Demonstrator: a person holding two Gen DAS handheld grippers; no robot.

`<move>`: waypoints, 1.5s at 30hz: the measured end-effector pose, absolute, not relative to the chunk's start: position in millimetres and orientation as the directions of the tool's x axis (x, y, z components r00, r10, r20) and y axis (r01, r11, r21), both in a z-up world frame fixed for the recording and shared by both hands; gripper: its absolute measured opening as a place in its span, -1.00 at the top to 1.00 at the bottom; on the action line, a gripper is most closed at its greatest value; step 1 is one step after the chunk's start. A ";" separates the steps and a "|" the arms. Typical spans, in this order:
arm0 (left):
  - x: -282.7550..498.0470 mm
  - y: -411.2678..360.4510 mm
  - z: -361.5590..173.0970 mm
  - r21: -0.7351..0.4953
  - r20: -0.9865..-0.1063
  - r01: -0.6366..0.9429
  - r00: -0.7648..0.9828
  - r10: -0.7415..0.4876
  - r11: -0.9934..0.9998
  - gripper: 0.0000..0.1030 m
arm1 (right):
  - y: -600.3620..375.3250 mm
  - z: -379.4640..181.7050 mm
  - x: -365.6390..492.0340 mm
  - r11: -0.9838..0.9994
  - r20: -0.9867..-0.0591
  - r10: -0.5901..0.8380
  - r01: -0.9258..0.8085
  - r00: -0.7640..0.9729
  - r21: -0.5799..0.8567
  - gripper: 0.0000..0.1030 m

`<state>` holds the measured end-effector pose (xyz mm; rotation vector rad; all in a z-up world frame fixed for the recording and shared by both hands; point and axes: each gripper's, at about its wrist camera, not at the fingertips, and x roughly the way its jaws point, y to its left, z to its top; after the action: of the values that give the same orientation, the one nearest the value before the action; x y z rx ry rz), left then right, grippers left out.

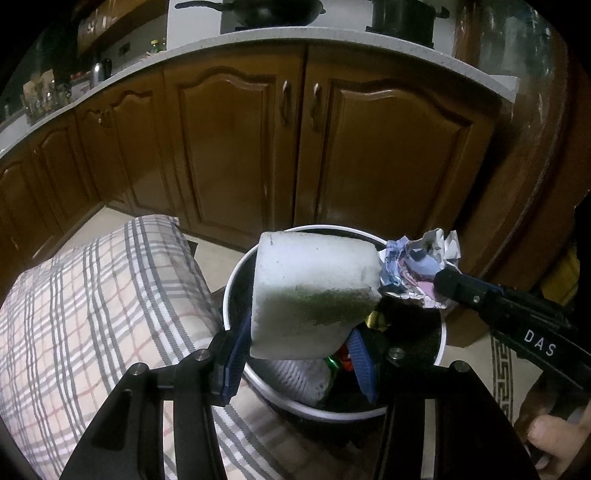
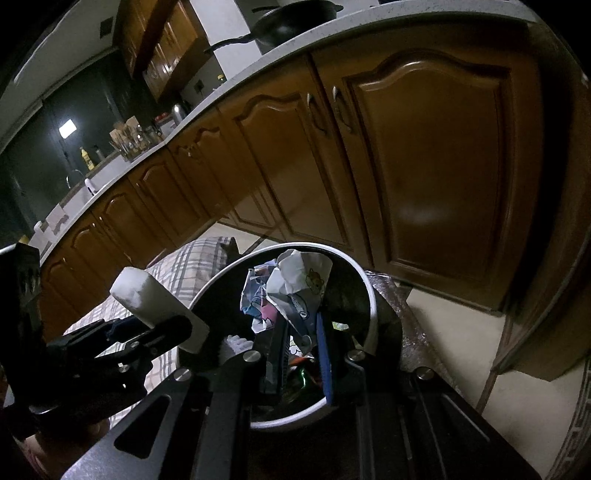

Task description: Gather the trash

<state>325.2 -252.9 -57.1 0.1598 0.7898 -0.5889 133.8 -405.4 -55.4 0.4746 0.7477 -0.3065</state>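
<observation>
My left gripper (image 1: 295,354) is shut on a white sponge block (image 1: 314,291) with a green stain and holds it over the round white-rimmed trash bin (image 1: 236,273). It also shows in the right wrist view (image 2: 147,299). My right gripper (image 2: 301,332) is shut on a crumpled printed paper (image 2: 291,291) and holds it over the same bin (image 2: 371,306). The paper shows in the left wrist view (image 1: 421,266) at the bin's right rim. Inside the bin lie a white cloth (image 1: 299,376) and coloured wrappers (image 1: 336,362).
A checked cushion (image 1: 92,306) lies left of the bin. Brown kitchen cabinets (image 1: 229,147) stand behind under a pale counter (image 1: 258,37) with a wok (image 1: 266,11) and pot (image 1: 402,18). A patterned rug edge (image 1: 502,369) lies on the tile floor to the right.
</observation>
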 end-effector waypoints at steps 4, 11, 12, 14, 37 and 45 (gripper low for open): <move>328.6 -254.4 -60.2 -0.080 -0.720 0.550 0.545 -0.430 0.832 0.04 | -407.6 -57.6 137.9 0.855 -0.720 -0.092 0.425 0.688 0.297 0.73; 338.0 -258.2 -60.9 -0.101 -0.744 0.540 0.516 -0.424 0.835 -0.11 | -414.5 -68.2 145.6 0.847 -0.743 -0.064 0.431 0.666 0.313 0.59; 340.0 -257.0 -60.7 -0.103 -0.747 0.536 0.514 -0.421 0.838 -0.11 | -416.3 -69.6 145.9 0.842 -0.745 -0.058 0.434 0.664 0.320 0.56; 340.6 -254.5 -60.0 -0.111 -0.747 0.529 0.514 -0.421 0.842 -0.16 | -420.0 -70.3 146.1 0.834 -0.744 -0.048 0.437 0.666 0.338 0.38; 249.7 -133.5 -36.1 -0.207 -0.598 0.421 0.660 -0.455 0.883 -0.73 | -350.7 -24.2 99.9 0.846 -0.633 -0.082 0.389 0.770 0.364 -0.96; 188.4 -87.5 -28.6 -0.183 -0.523 0.391 0.739 -0.425 0.902 -0.77 | -300.7 -10.7 79.6 0.873 -0.585 -0.125 0.369 0.801 0.320 -1.00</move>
<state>188.4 -87.5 -28.6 -0.0622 0.5886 -0.4480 79.6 -300.7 -10.7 0.4394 0.5858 -0.2743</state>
